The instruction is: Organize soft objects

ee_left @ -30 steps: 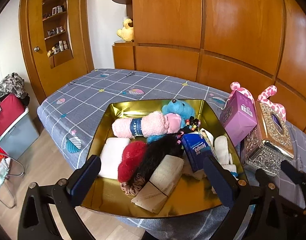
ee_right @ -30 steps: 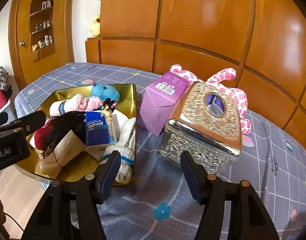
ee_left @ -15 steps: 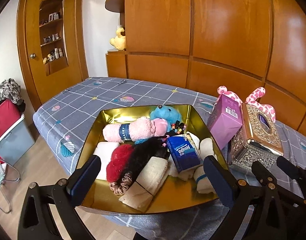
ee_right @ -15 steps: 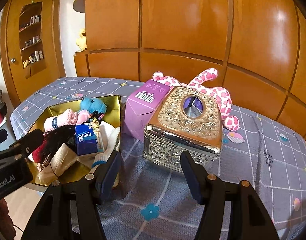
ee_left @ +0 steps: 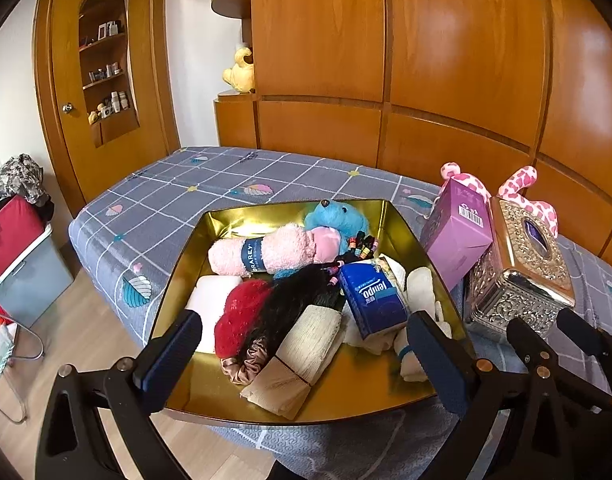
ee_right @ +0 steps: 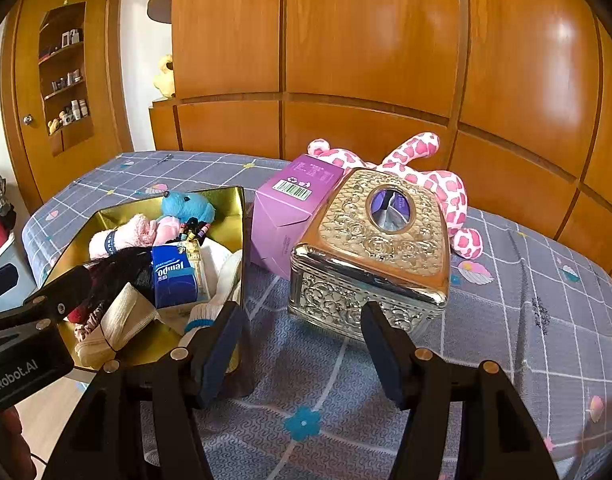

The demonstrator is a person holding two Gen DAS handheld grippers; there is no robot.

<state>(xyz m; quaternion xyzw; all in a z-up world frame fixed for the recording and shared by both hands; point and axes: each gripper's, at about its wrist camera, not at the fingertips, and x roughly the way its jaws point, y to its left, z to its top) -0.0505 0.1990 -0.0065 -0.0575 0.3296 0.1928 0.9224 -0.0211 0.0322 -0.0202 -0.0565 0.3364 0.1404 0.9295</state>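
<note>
Soft objects sit heaped in the shallow gold metal tray [ee_left: 398, 224] at frame centre of the left wrist view, on the grey checked bed [ee_left: 226, 176].

Change over the last second: both cameras pull back and rise. The tray shrinks and drops lower in the left view; the ornate silver and gold tissue box [ee_right: 370, 248] slides from right of centre to centre in the right view. No item shifts within the tray. Judgement: a retreat or re-aim, not a grasp, so the contents are as they were.

Fingers: left gripper [ee_left: 302, 360] apart, empty, hovering over the tray's near edge. Right gripper [ee_right: 302, 344] apart, empty, in front of the tissue box.

Tray contents:
- rolled pink fluffy towel with a dark band [ee_left: 266, 252], upper middle
- blue plush toy [ee_left: 338, 218], back edge
- white foam block [ee_left: 210, 296], left
- red fuzzy piece [ee_left: 242, 312] and black hairy bundle [ee_left: 294, 300], centre
- beige folded stockings [ee_left: 302, 360], lower centre
- blue tissue pack [ee_left: 374, 300], right of centre
- white socks [ee_left: 420, 292], right edge

Outside the tray: the purple carton [ee_right: 286, 216] leans against the tissue box; the pink spotted plush toy [ee_right: 438, 184] lies behind both, on the bed. Judgement: that plush is the one soft item lying apart from the heap.
</note>
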